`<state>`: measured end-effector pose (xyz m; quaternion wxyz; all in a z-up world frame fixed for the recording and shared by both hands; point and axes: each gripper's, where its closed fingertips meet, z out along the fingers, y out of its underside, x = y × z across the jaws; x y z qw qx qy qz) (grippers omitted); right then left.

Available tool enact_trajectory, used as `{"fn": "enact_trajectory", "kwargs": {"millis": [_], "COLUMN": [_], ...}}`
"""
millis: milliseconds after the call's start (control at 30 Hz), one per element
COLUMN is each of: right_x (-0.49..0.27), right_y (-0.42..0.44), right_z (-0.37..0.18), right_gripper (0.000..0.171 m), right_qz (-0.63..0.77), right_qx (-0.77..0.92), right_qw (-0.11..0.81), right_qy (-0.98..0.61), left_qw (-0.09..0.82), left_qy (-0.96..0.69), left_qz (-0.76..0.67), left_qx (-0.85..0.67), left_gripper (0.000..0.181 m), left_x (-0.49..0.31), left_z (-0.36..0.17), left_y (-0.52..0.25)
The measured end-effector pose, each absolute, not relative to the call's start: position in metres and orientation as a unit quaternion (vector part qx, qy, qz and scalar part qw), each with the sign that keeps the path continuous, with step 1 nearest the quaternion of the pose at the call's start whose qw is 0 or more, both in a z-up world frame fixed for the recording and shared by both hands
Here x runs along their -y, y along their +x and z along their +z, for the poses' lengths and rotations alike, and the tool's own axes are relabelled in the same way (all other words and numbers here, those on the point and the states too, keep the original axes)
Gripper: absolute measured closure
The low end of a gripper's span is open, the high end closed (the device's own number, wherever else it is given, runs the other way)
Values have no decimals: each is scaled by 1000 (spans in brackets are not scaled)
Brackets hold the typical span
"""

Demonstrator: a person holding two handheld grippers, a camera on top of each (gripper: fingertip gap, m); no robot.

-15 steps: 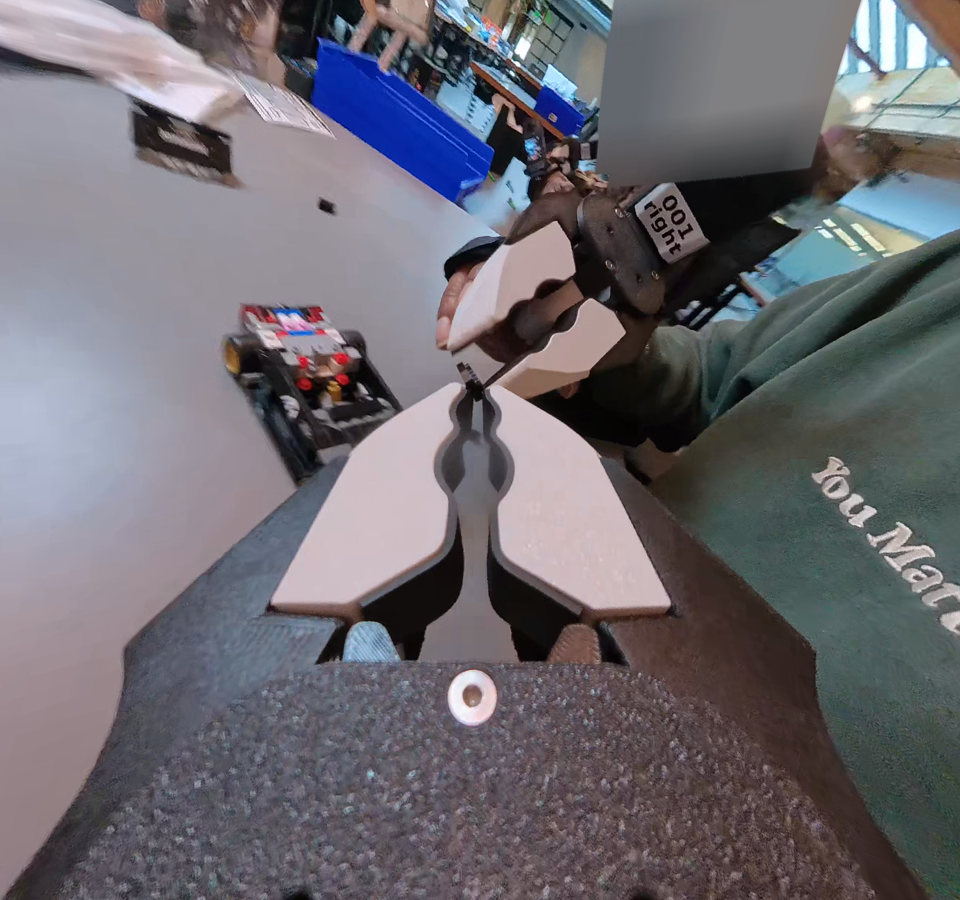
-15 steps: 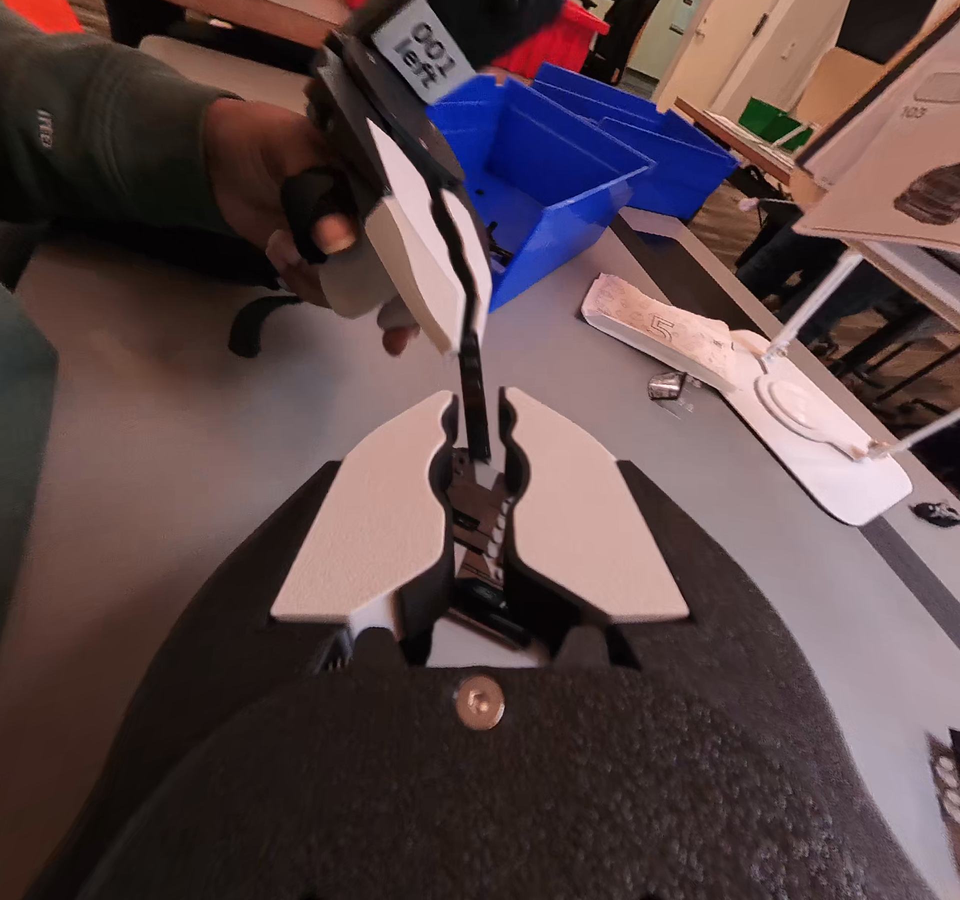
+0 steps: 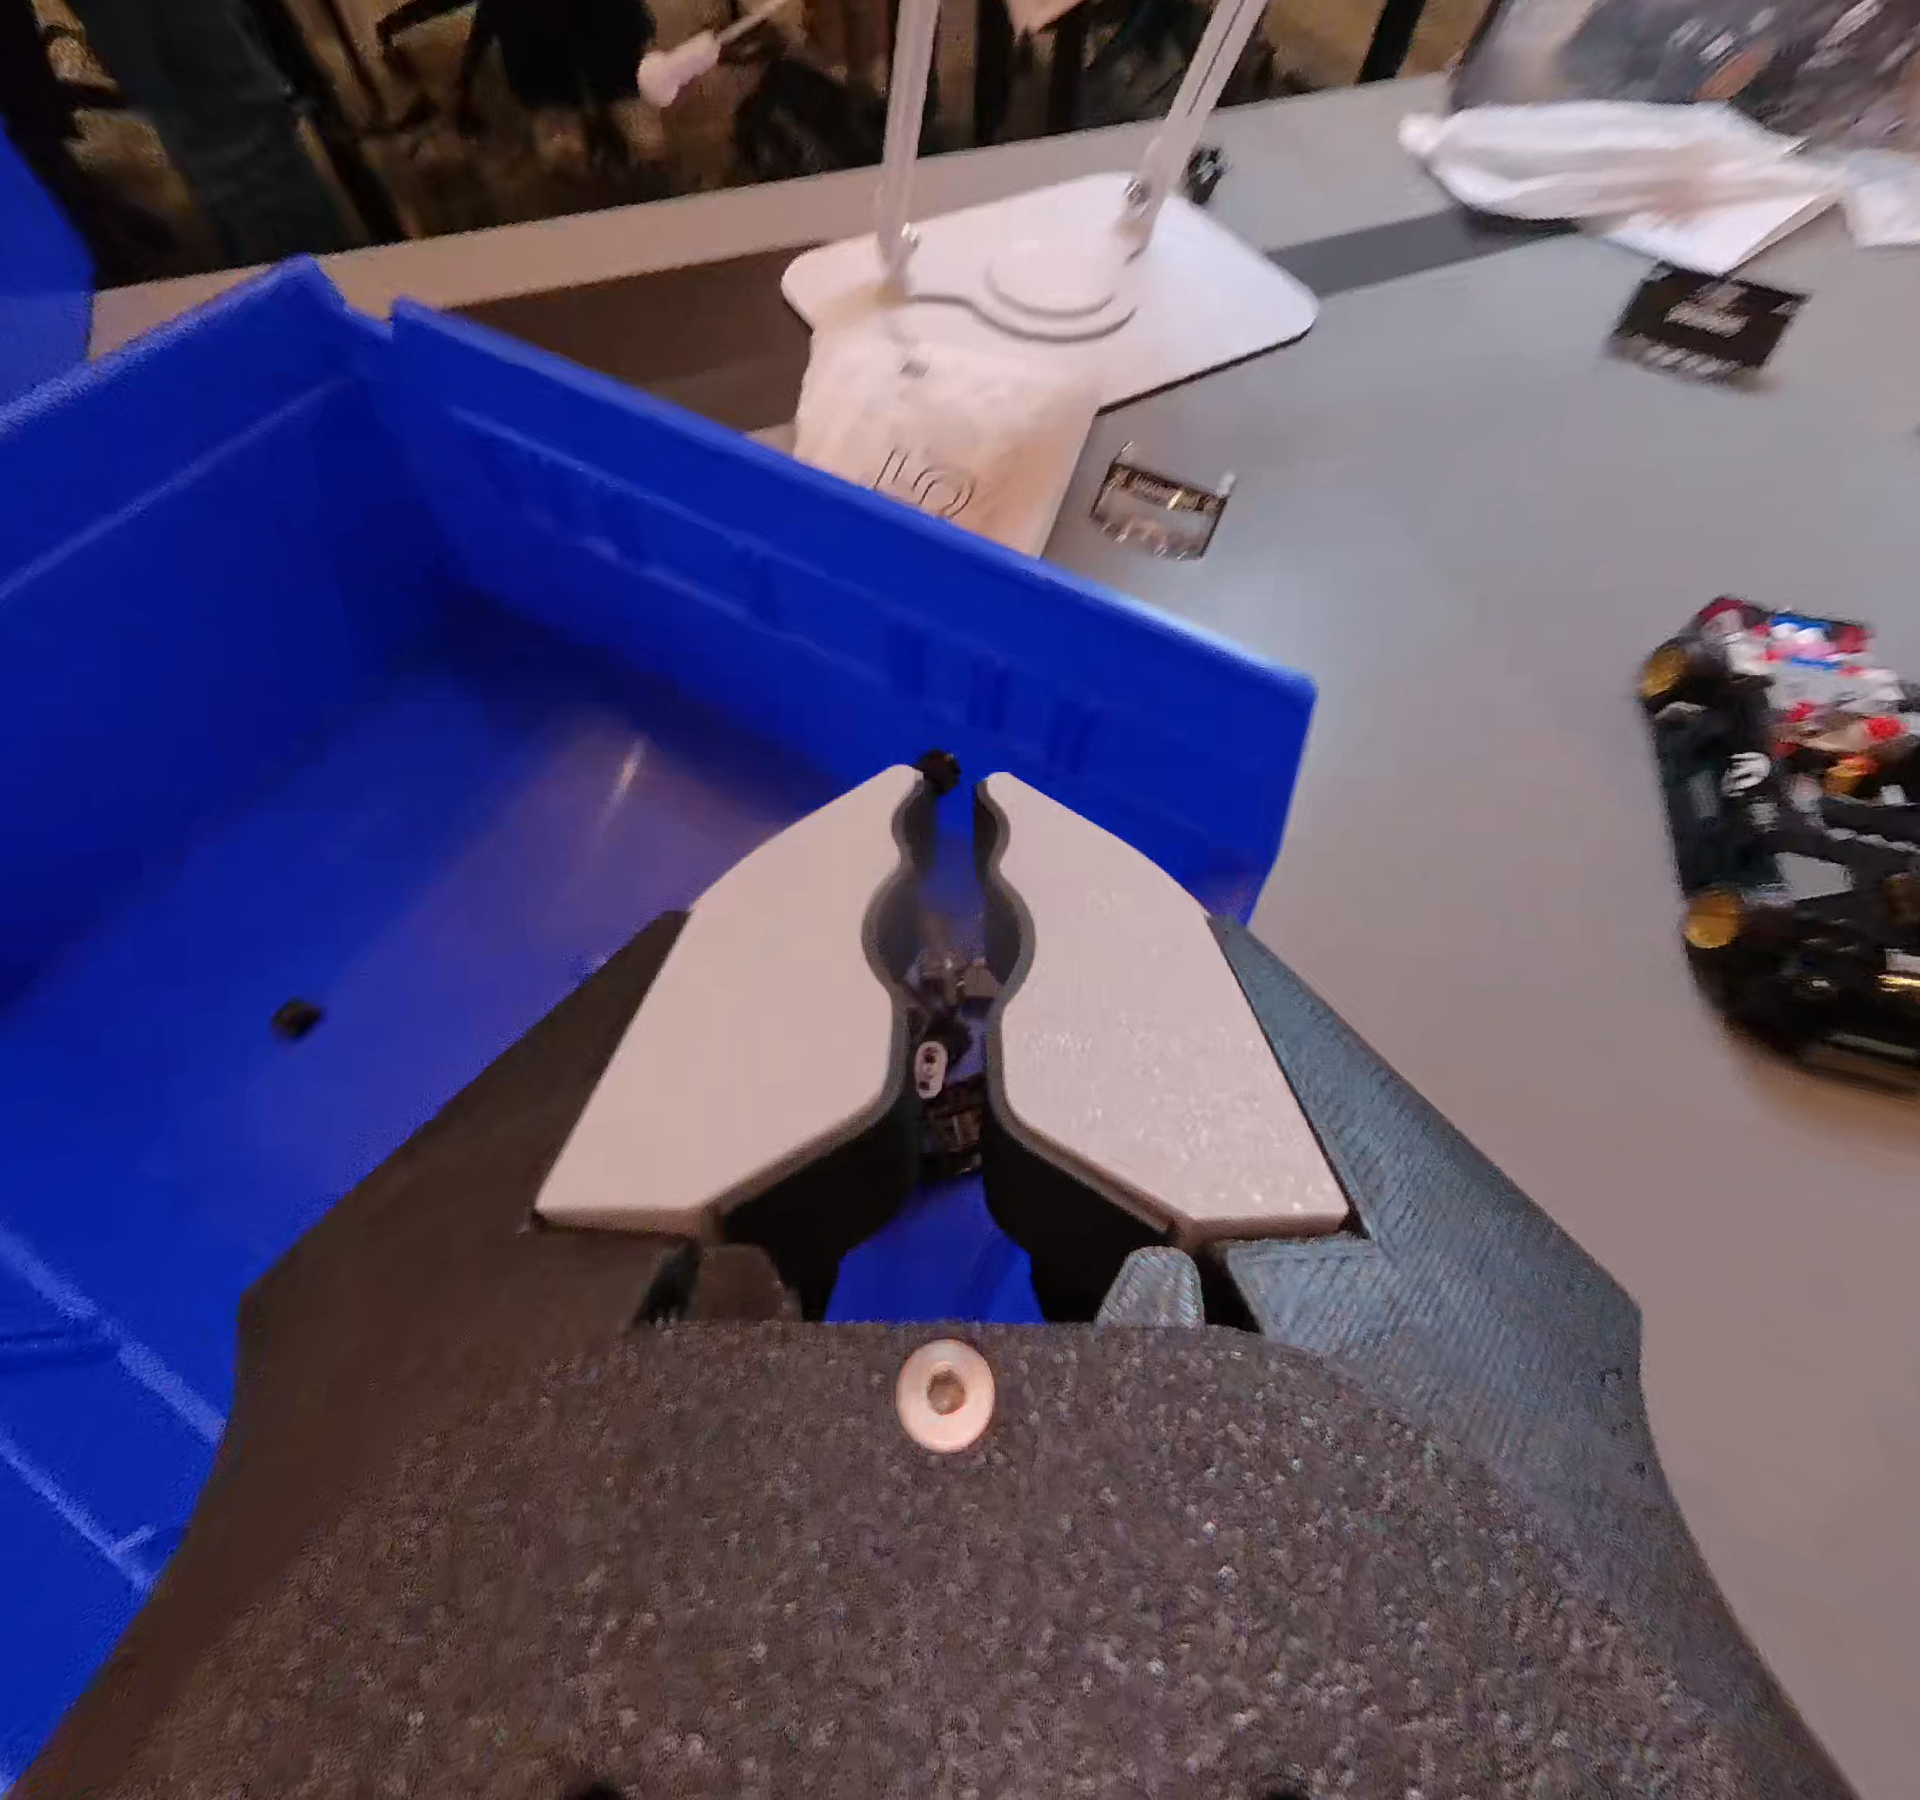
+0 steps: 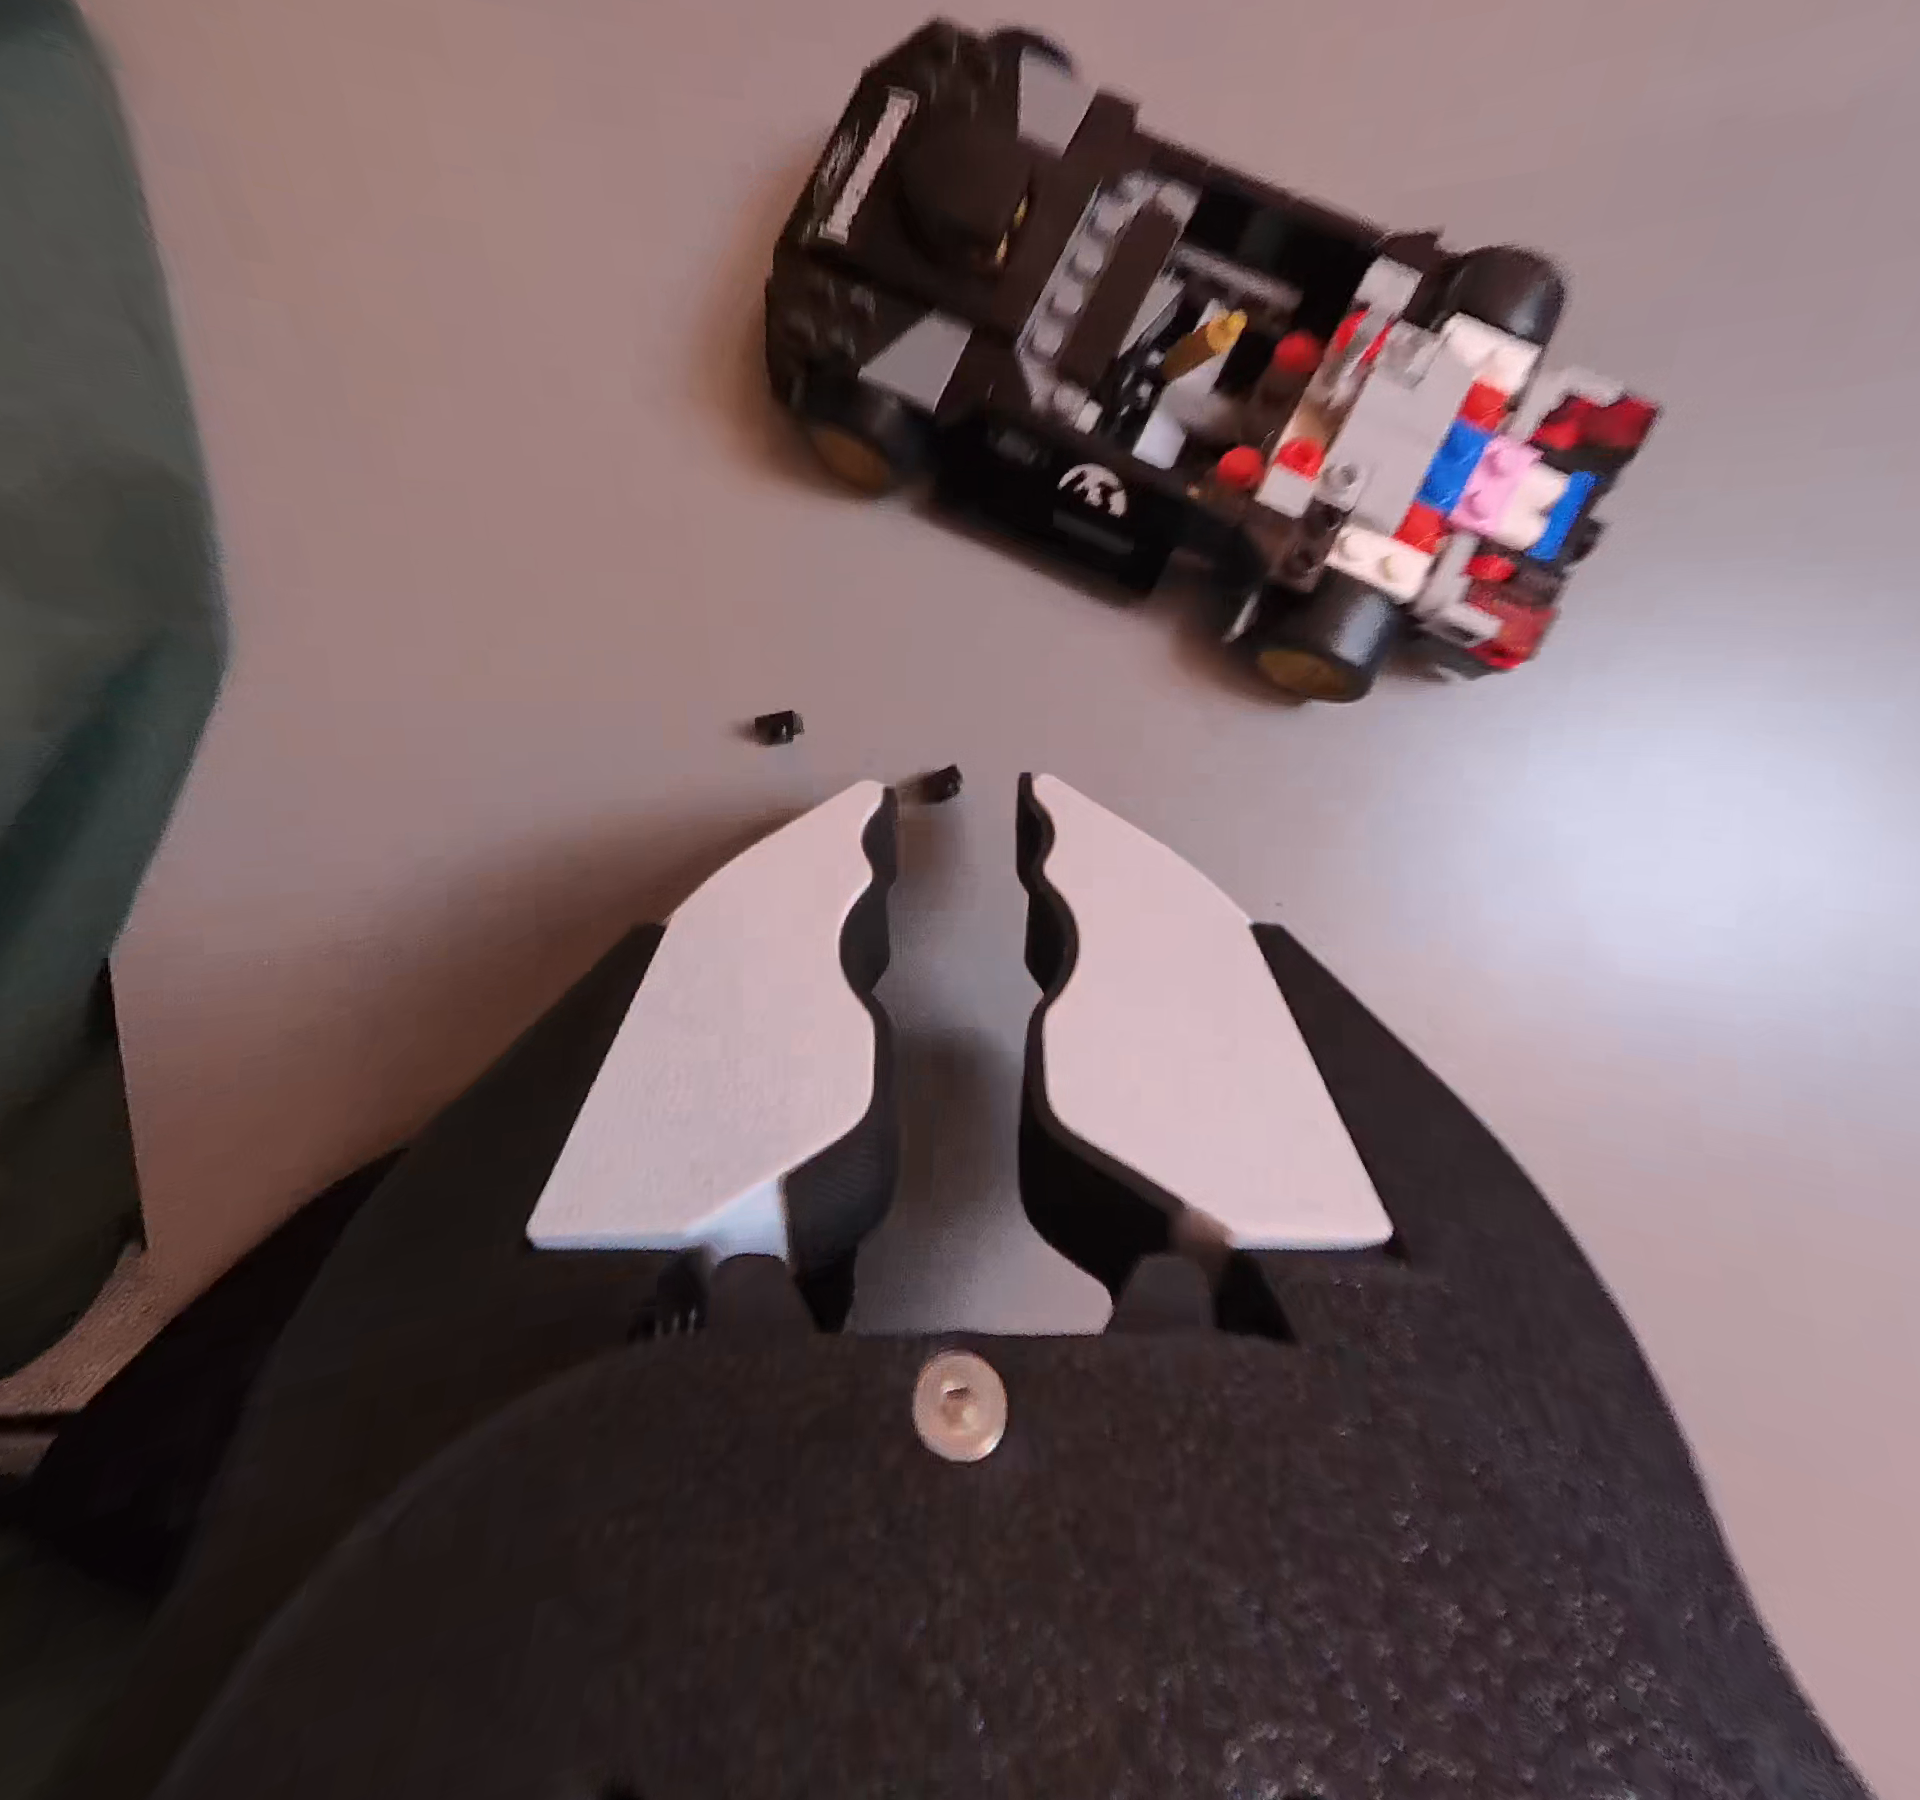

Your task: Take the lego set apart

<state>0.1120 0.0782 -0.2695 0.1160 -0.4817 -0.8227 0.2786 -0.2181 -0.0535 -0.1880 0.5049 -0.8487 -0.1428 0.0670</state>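
Lego car (image 4: 1174, 379), partly stripped, sits on the grey bench (image 4: 416, 400) ahead and to the right of the right gripper (image 4: 951, 794); its fingers (image 4: 748, 1012) stand narrowly apart with nothing between them. Only the right wrist view shows two small black pieces: one (image 4: 777, 727) lying loose on the bench, another (image 4: 938, 782) just off the left fingertip. The left wrist view alone shows the left gripper (image 3: 948, 789) over a blue bin (image 3: 520, 711), fingers (image 3: 1132, 1033) closed on a slim black lego part (image 3: 940, 1023) whose tip pokes out past them. A black bit (image 3: 296, 1020) lies on the bin floor. Beyond the bin stand a white stand (image 3: 1049, 296) and a white bag (image 3: 935, 441); the car appears at far right.
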Motion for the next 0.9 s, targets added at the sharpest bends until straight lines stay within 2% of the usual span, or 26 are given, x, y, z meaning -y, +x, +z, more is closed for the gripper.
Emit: {"fn": "enact_trajectory", "kwargs": {"millis": [133, 233, 333, 467, 567, 633, 733, 900], "right_x": [-73, -72, -71, -65, -55, -46, -27, -2], "right_y": [112, 110, 111, 99, 78, 65, 52, 38], "right_z": [-283, -285, -286, -261, -217, -189, -161, -150], "right_gripper": [152, 153, 162, 163, 163, 163, 163, 163], "right_qz": [265, 266, 268, 326, 430, 512, 627, 729], "right_qx": [833, 835, 836, 822, 773, 719, 634, 519], "right_qw": [95, 95, 89, 131, 199, 218, 172, 20], "right_qy": [-476, -472, -471, -447, -423, -416, -419, -445], "left_qw": [482, 487, 539, 633, 656, 652, 653, 652], "left_qy": [-860, -856, -831, -773, -740, -730, -706, -680], "left_qz": [86, 100, 92, 29, -51, -51, -21, 31], "left_qx": [144, 138, 103, -33, -142, -200, -273, -333], "left_gripper": [145, 133, 137, 161, 159, 157, 156, 159], "left_x": [52, 50, 42, 25, 16, 10, 4, -1], "left_z": [-198, -196, -177, -139, -134, -141, -150, -157], "left_y": [-220, -220, -206, -141, -72, -38, 4, 36]}}
